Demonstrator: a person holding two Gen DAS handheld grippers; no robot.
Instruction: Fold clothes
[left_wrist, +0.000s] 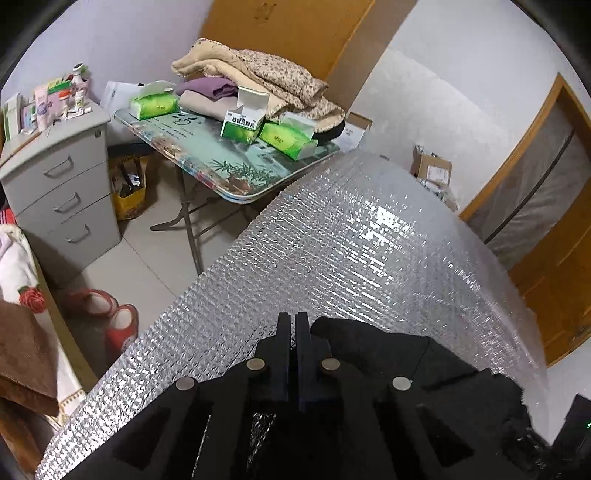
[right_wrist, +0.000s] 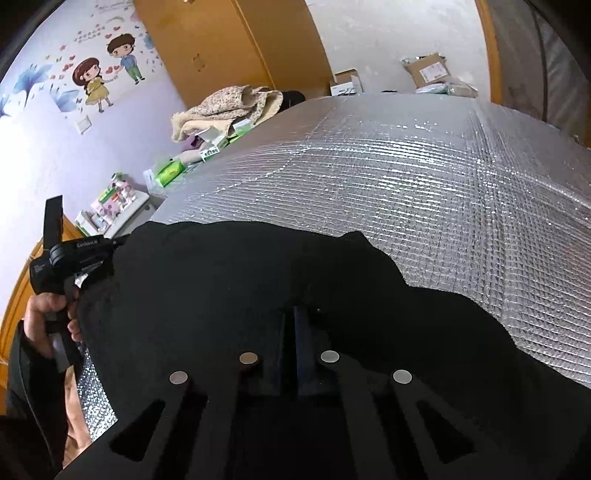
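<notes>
Near edge: right gripper has its fingers pressed together, buried in a black garment; whether cloth is pinched between them I cannot tell, since black on black hides it. Left gripper is likewise clenched, fingers nearly touching, with a lobe of the black garment just right of them (no cloth visibly between the tips). The person's hand holds the left tool at the garment's left edge.

Garment lies bunched along the near side of the silver foil mat, whose far part is bare.

Judgement: a fold or a spread-out is in hand; the crumpled outline fits either. The next move calls for both edges held level and taut.

Far left: a folding table with stacked clothes.
</notes>
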